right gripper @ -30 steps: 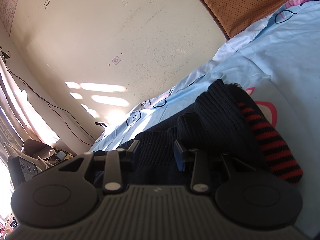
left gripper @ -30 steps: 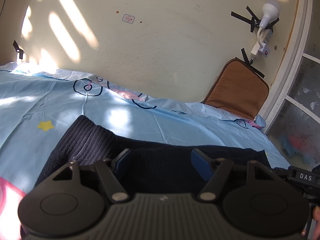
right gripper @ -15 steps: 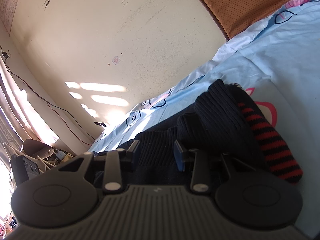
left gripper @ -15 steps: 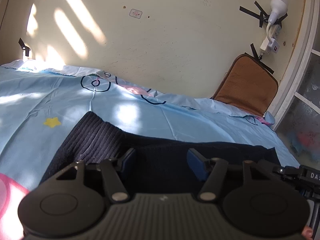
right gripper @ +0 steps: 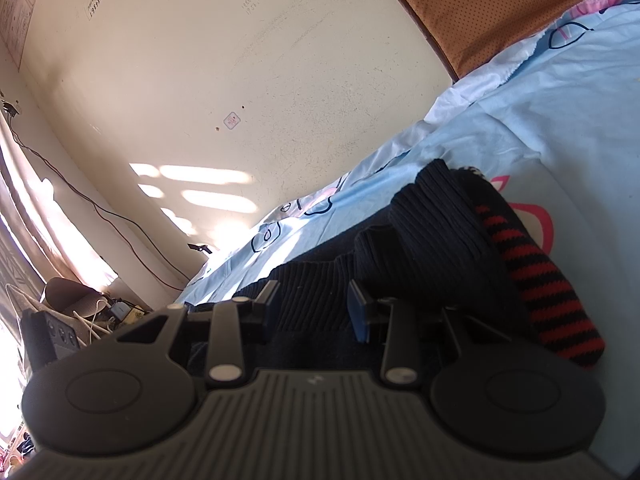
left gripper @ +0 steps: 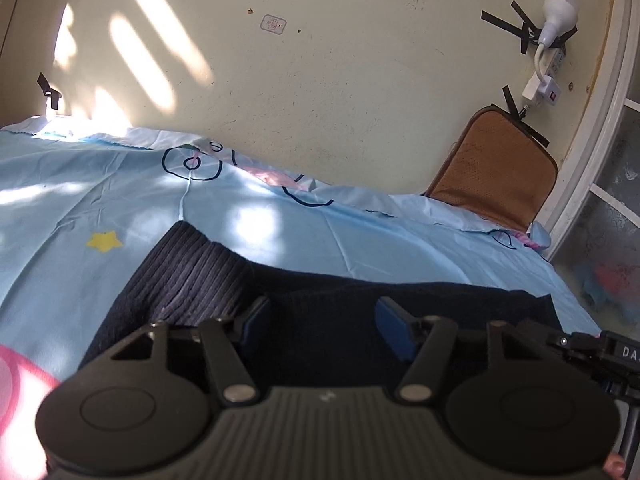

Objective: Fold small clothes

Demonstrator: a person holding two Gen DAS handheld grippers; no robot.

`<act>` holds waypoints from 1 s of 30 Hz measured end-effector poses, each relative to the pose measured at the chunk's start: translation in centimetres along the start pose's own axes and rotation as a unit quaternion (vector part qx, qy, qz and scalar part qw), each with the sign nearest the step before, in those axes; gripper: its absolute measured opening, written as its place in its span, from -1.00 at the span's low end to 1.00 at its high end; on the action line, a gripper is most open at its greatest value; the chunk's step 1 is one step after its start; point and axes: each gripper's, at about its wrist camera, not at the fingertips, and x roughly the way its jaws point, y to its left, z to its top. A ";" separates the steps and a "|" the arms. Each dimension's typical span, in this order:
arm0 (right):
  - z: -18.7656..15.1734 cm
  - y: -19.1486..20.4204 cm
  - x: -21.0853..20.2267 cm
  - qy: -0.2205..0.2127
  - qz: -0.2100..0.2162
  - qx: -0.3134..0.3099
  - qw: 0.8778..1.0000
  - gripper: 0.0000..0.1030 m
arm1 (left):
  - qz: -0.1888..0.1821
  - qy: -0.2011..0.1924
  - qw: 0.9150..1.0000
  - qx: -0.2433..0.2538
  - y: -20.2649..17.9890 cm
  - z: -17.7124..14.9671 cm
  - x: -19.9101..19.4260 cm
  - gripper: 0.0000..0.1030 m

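Quick rundown of what you've got on both cams

Left cam: your left gripper (left gripper: pixel 324 316) sits low in the frame, right over the dark navy knit sweater (left gripper: pixel 400 296), which lies across the lower middle of the picture on the light blue bedsheet (left gripper: pixel 360 232). The jaws have just been closing in a bit and the knit is between them. The blue pads (left gripper: pixel 394 328) stand a fair way apart, and honestly I can't tell if they're actually biting the fabric or just straddling it. A ribbed cuff or hem (left gripper: pixel 188 272) pokes out toward the left of the frame, close to a yellow star (left gripper: pixel 105 241) printed on the sheet. A brown cushion (left gripper: pixel 496 168) leans on the cream wall (left gripper: pixel 320 80) at right, with a white bulb (left gripper: pixel 558 10) taped up above it.

Right cam: your right gripper (right gripper: pixel 314 304) is down at the bottom centre, with the same sweater (right gripper: pixel 432 232) bunched up just ahead of it. Ribbed knit fills the gap between the pads (right gripper: pixel 358 312), which stand partly apart. Same story here: can't tell if it's a real pinch. A red and black striped part (right gripper: pixel 536 280) runs along the right side of the bundle, touching it. The sheet (right gripper: pixel 520 112) climbs to the upper right and the cushion (right gripper: pixel 492 8) is at top right
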 end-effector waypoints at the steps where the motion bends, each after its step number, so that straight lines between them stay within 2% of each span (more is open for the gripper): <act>1: 0.0 0.0 0.0 0.000 -0.001 -0.001 1.000 -0.23 | 0.002 0.000 1.000 0.002 -0.1 0.0 0.0 0.15; 5: 0.2 0.5 -0.1 0.002 -0.010 -0.011 1.000 -0.19 | 0.000 0.000 1.000 0.001 0.0 -0.1 0.0 0.16; 7: 0.2 0.8 -0.9 -0.009 -0.004 -0.009 1.000 0.13 | -0.006 -0.002 1.000 -0.005 0.3 -0.1 -0.1 0.18; 10: 0.7 1.3 -3.2 -0.054 0.007 -0.014 0.998 0.34 | -0.017 -0.010 1.000 -0.013 0.5 0.0 -0.4 0.24; 13: 2.0 0.8 -5.4 -0.093 -0.020 -0.018 0.995 0.41 | -0.028 -0.027 0.999 -0.024 0.8 0.1 -1.1 0.25; 16: 2.9 -0.8 -6.9 -0.108 -0.062 0.000 0.992 0.51 | -0.049 -0.057 0.997 -0.032 1.0 0.3 -2.2 0.25; 19: 2.8 -2.7 -7.5 -0.100 -0.096 0.023 0.990 0.58 | -0.061 -0.063 0.996 -0.024 0.5 0.3 -2.4 0.25; 23: 2.2 -4.0 -6.8 -0.063 -0.113 0.036 0.991 0.61 | -0.036 -0.023 0.999 -0.009 0.0 0.2 -0.9 0.25; 25: 2.0 -4.3 -5.9 -0.043 -0.121 0.028 0.991 0.61 | -0.019 -0.001 1.000 -0.009 0.0 0.1 0.0 0.23; 30: 1.3 -3.8 -4.7 -0.023 -0.138 -0.013 0.990 0.64 | -0.008 -0.003 1.000 0.007 -0.3 -0.2 0.0 0.24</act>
